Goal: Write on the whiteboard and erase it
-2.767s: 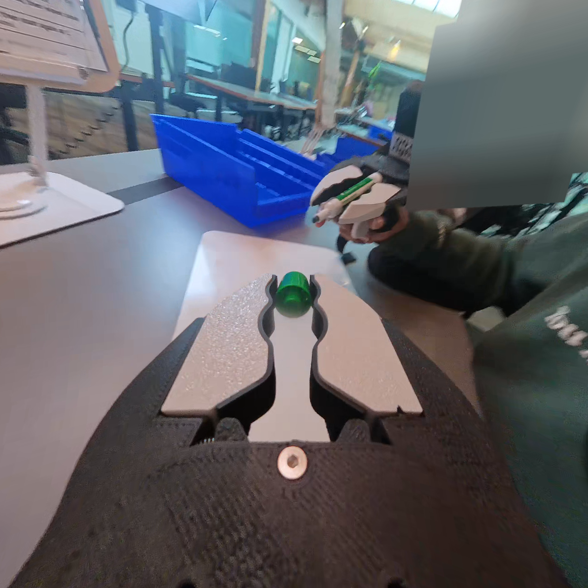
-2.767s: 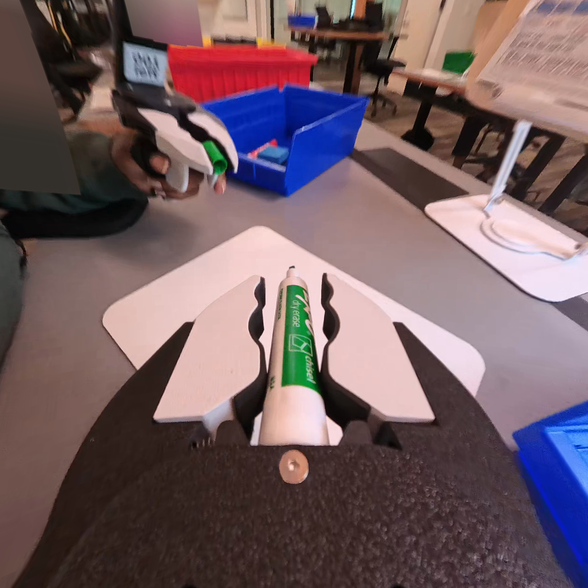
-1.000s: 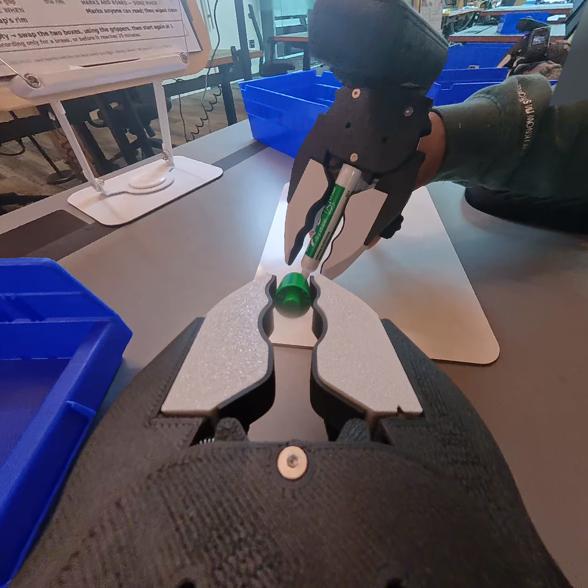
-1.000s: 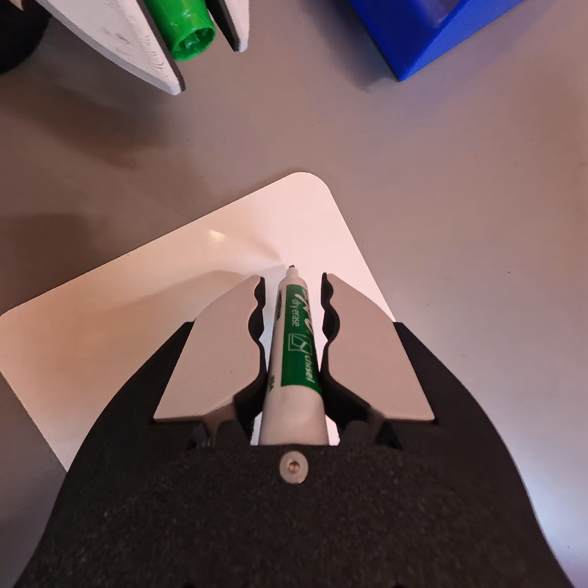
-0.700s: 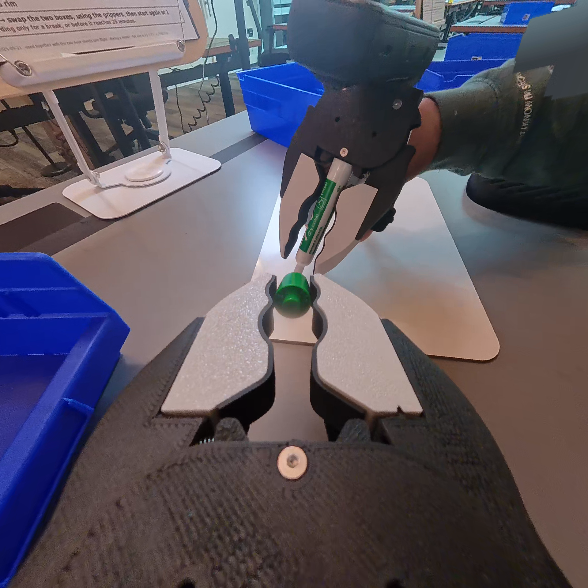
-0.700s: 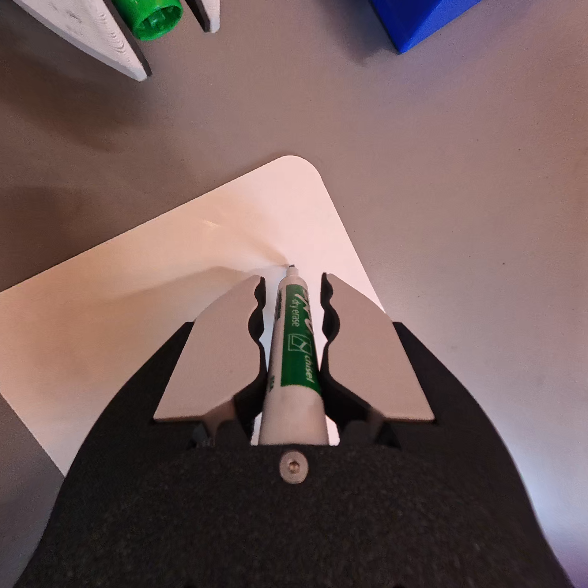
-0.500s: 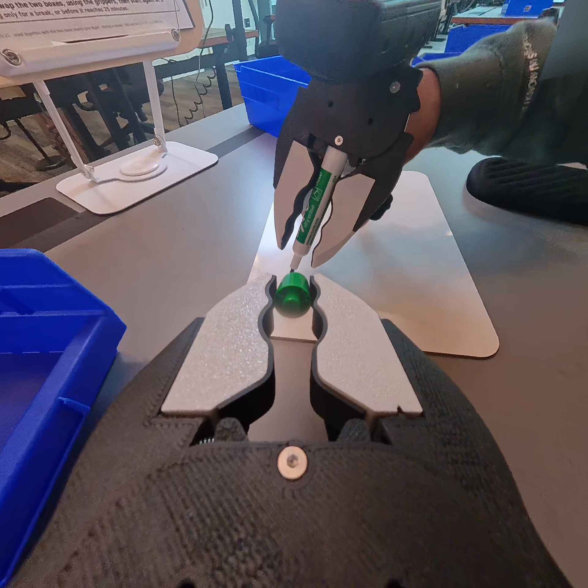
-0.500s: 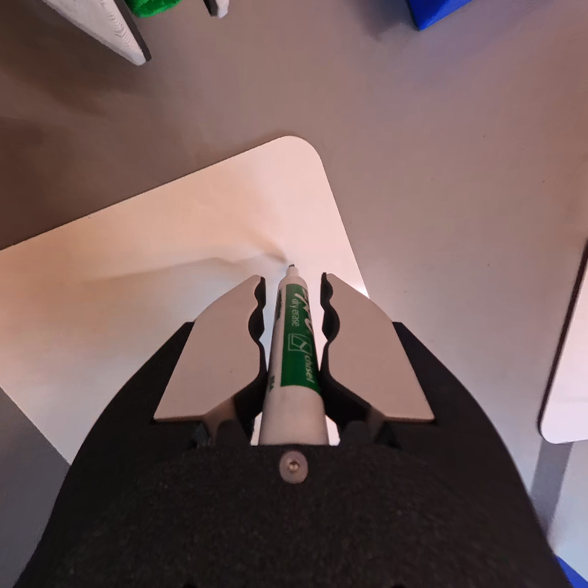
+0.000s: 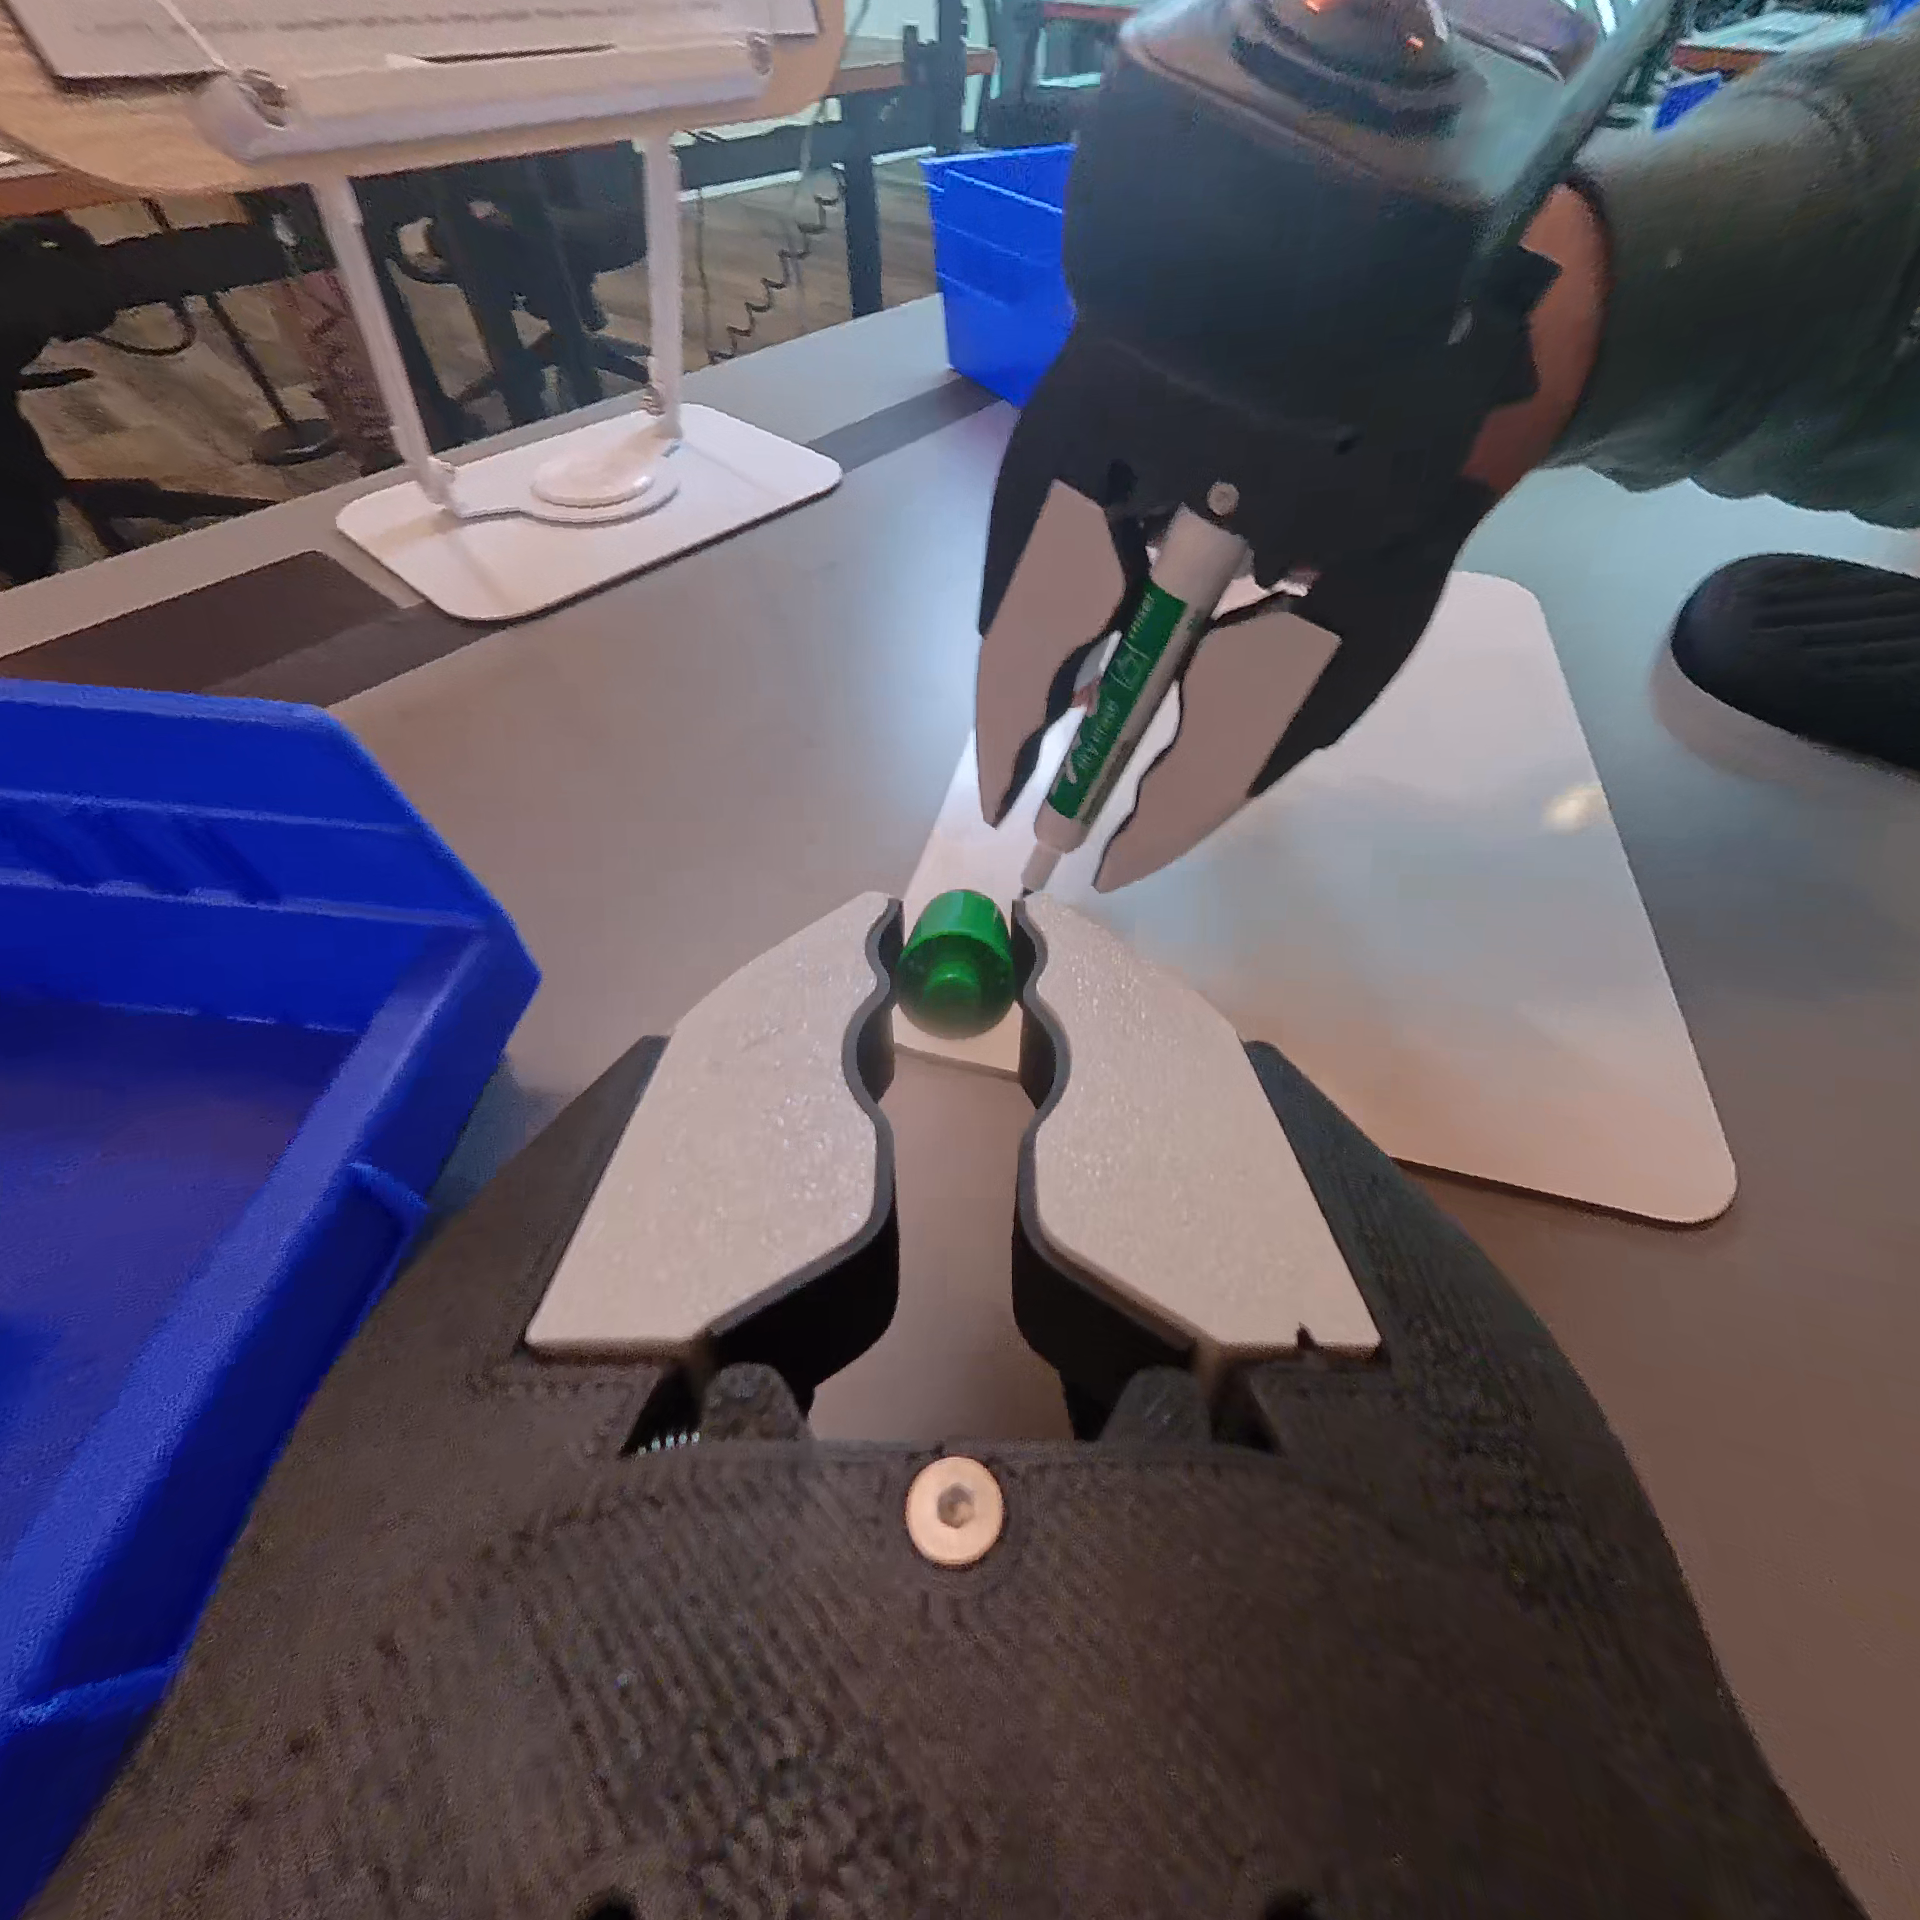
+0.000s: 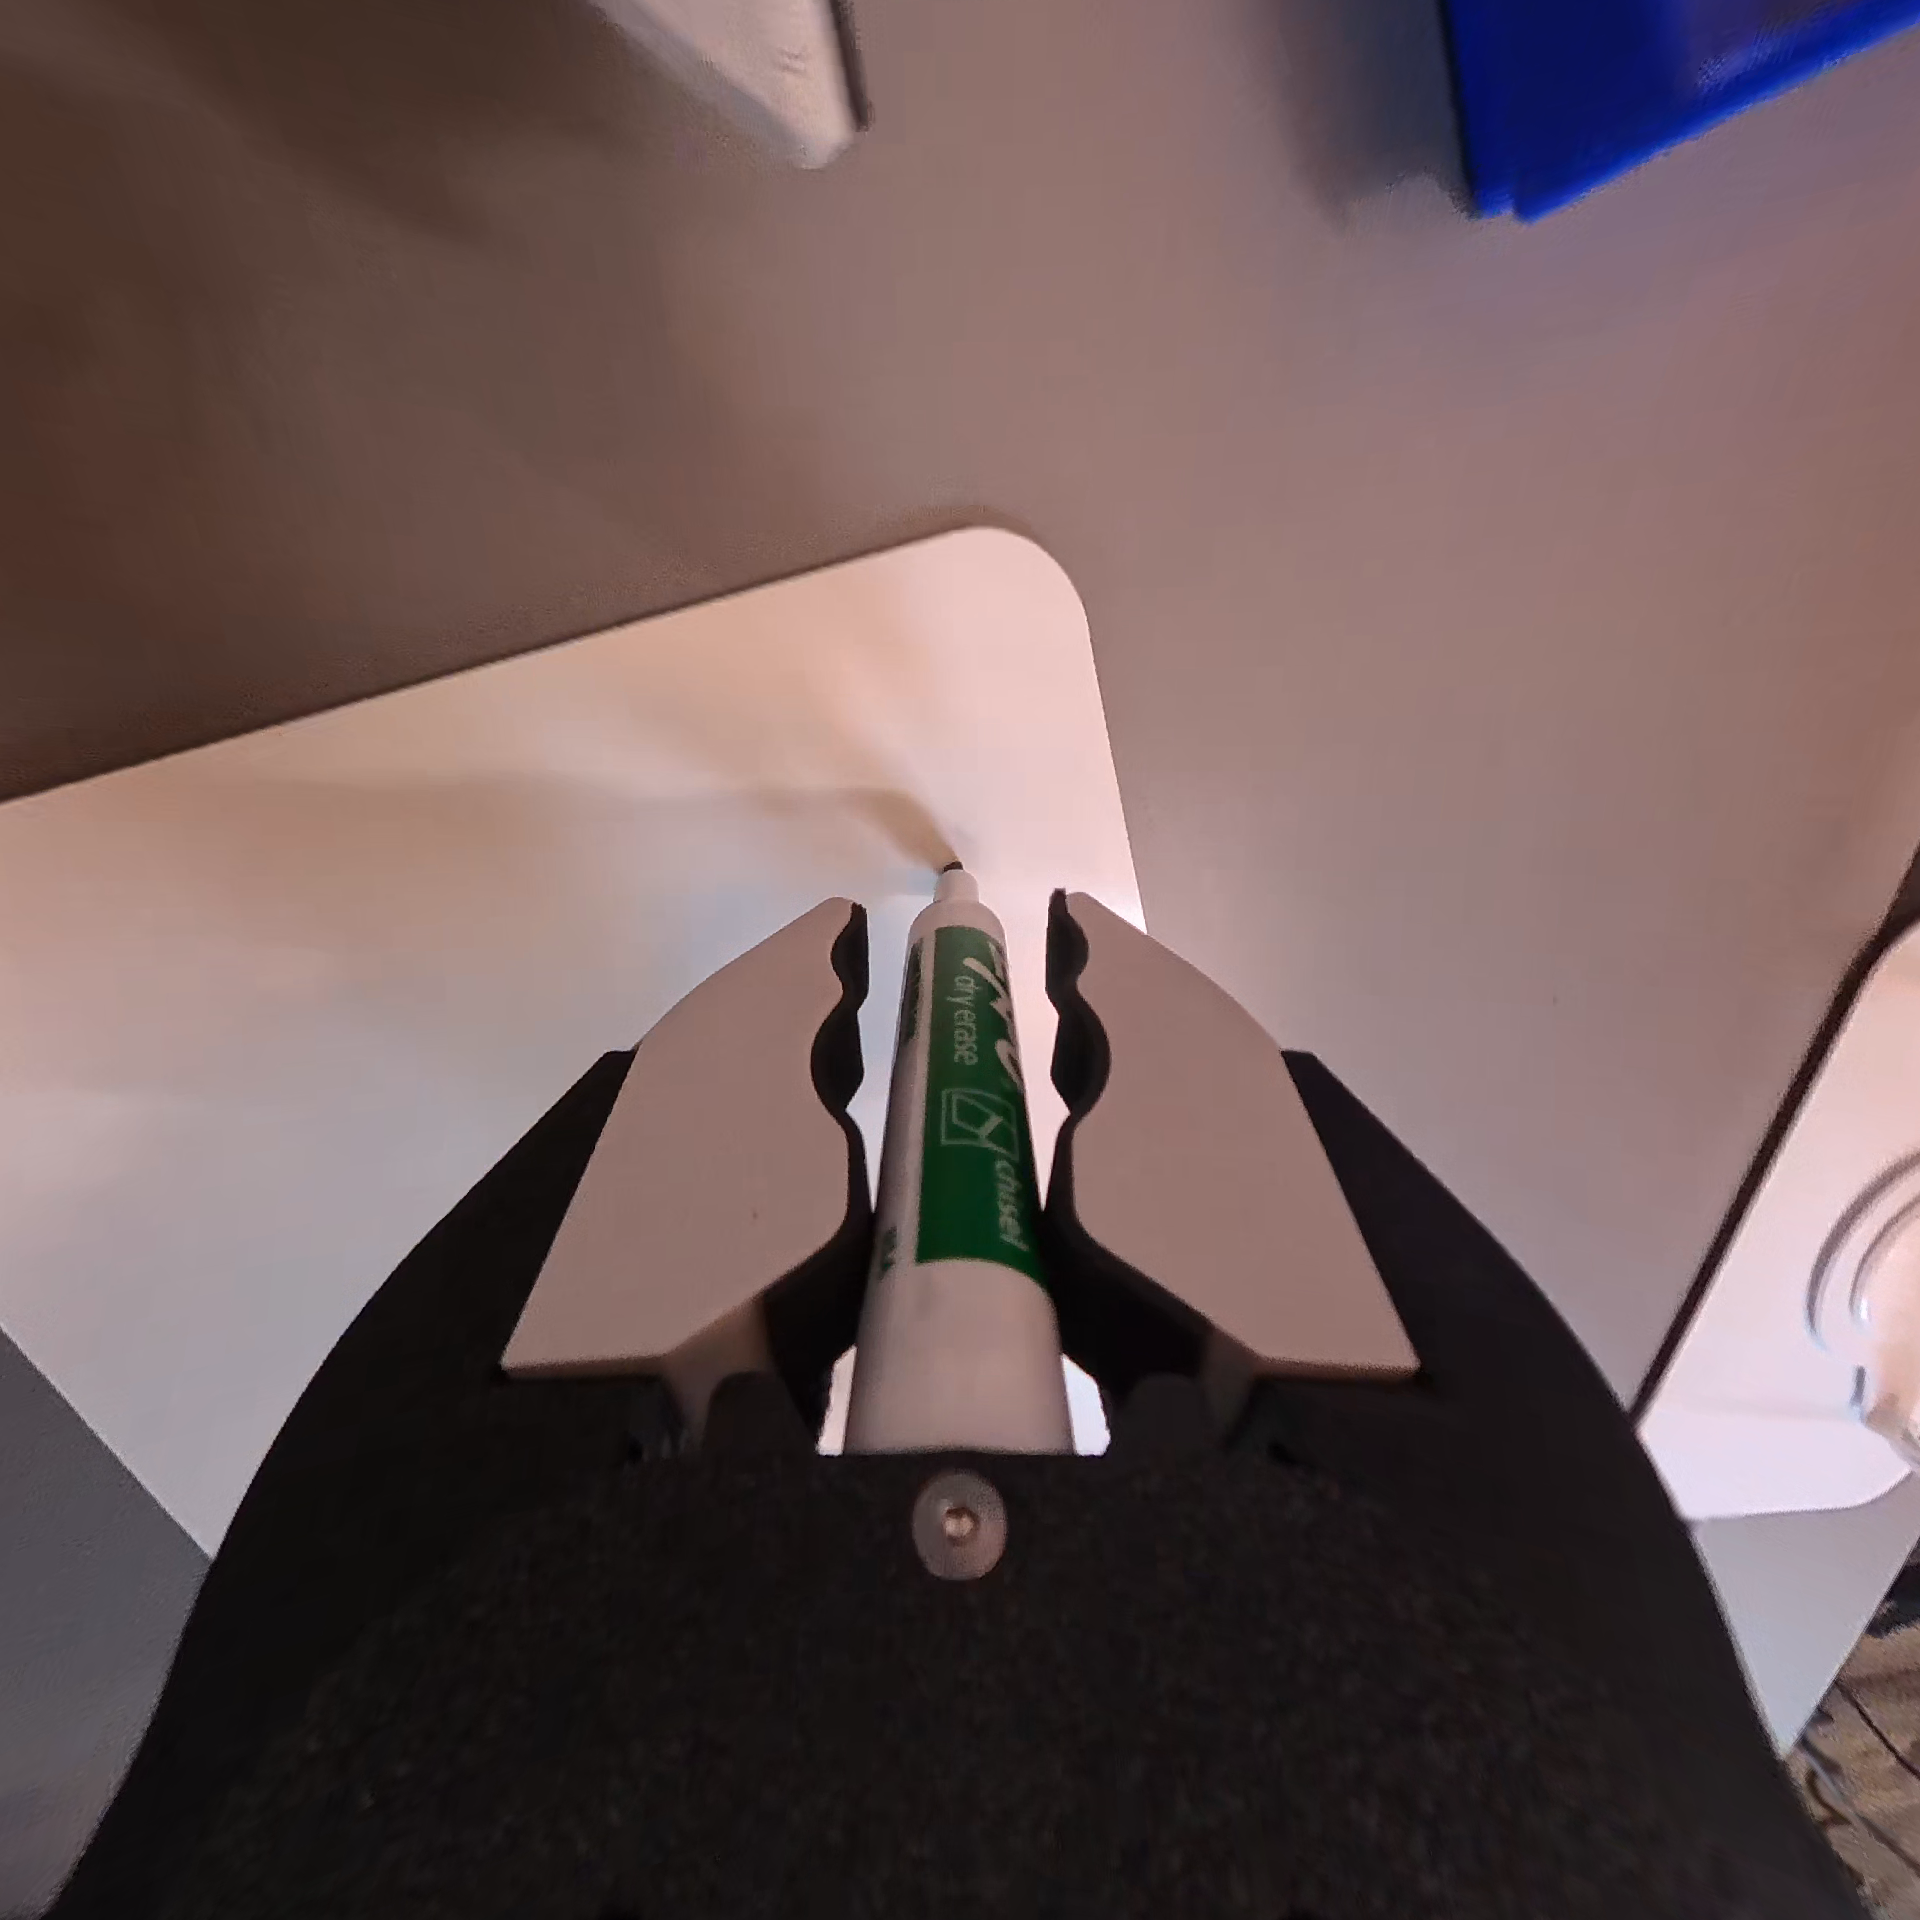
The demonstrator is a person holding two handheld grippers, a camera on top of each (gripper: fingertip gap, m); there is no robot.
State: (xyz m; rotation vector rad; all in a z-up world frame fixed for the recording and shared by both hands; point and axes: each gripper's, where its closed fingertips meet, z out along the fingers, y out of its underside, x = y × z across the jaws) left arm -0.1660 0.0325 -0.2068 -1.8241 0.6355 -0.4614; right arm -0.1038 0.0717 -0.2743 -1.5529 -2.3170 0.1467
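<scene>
Right gripper (image 10: pixel 954 914), clamped on the marker (image 10: pixel 961 1164), has descended — tip now at the whiteboard (image 10: pixel 416 987) near its corner, writing seemingly starting — while left gripper (image 9: pixel 956 935) holds the green cap (image 9: pixel 954 979).

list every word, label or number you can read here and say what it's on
I don't copy writing out, so here is only where it stands.
marker: white print and a small symbol on its green label band, sharp in the right wrist view.
sheet on the white stand: printed lines, blurred and cut off by the frame edge.
green cap: no print visible.
whiteboard: no writing visible.
</scene>
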